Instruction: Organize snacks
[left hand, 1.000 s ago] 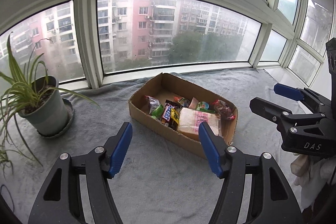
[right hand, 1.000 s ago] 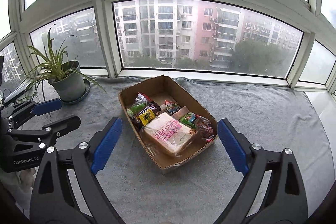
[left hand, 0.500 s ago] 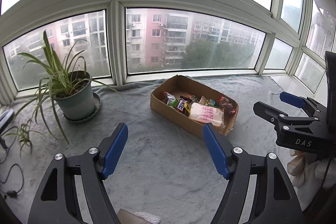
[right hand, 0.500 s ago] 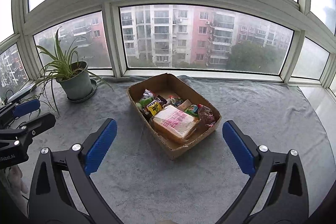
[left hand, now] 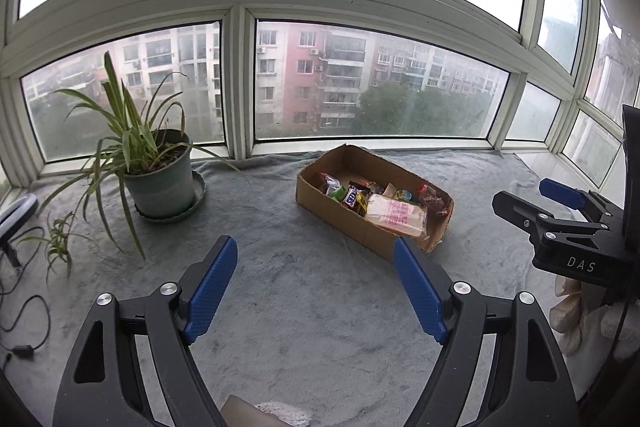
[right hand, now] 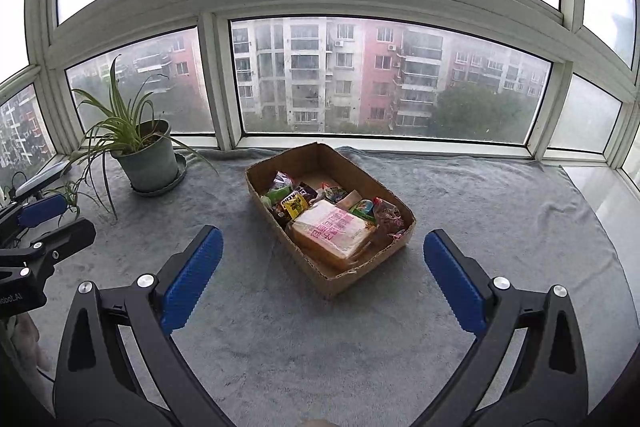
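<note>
A brown cardboard box (left hand: 320,203) (right hand: 304,261) sits on the grey blanket and holds several snack packets. A large clear bag of bread with pink print (left hand: 396,215) (right hand: 332,231) lies at its near end. A Snickers bar (left hand: 352,197) and a green packet (left hand: 338,191) lie behind the bread. My left gripper (left hand: 314,247) hovers short of the box, left of it; its jaws are opening with nothing between them. My right gripper (right hand: 322,235) stands wide open and empty in front of the box. Each gripper also shows in the other's view: right gripper (left hand: 524,193), left gripper (right hand: 66,219).
A potted spider plant (left hand: 160,179) (right hand: 148,163) on a saucer stands at the back left by the window frame. A black cable (left hand: 24,307) trails at the far left edge. A gloved hand (left hand: 580,315) holds the right gripper. Bare blanket (right hand: 500,211) lies right of the box.
Both grippers have drawn back from the box, which now looks smaller and farther. The left jaws have spread wider. The plant has come fully into the left wrist view.
</note>
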`<state>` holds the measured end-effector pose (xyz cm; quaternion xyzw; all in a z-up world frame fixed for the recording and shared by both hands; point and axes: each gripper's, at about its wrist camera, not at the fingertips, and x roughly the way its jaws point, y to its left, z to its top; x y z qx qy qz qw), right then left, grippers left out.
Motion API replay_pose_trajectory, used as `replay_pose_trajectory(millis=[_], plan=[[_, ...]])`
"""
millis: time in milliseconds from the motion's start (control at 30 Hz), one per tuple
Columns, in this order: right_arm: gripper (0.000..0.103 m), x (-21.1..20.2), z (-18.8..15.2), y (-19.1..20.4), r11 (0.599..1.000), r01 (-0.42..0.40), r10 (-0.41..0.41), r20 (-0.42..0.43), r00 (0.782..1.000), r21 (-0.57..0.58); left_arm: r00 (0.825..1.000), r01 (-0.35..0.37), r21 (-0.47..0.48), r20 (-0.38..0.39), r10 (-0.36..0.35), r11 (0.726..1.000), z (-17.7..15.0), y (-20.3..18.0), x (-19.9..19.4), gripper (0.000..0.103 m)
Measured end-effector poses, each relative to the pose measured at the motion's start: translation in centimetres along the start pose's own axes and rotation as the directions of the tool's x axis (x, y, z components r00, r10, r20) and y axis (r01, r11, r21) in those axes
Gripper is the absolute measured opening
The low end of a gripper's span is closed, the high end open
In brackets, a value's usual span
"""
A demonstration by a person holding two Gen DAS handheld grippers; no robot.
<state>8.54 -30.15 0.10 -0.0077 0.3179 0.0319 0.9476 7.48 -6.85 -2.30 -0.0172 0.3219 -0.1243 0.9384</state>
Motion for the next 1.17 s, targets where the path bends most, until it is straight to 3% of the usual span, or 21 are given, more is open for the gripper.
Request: replay_pose_trajectory(millis=[1167], plan=[[0.102, 0.11, -0.52, 0.28, 1.0, -0.013, 0.013, -0.014, 1.0, -0.01, 1.0, -0.005, -0.015, -0.01, 0.005, 1.0, -0.48, 0.29, -0.06, 0.08]])
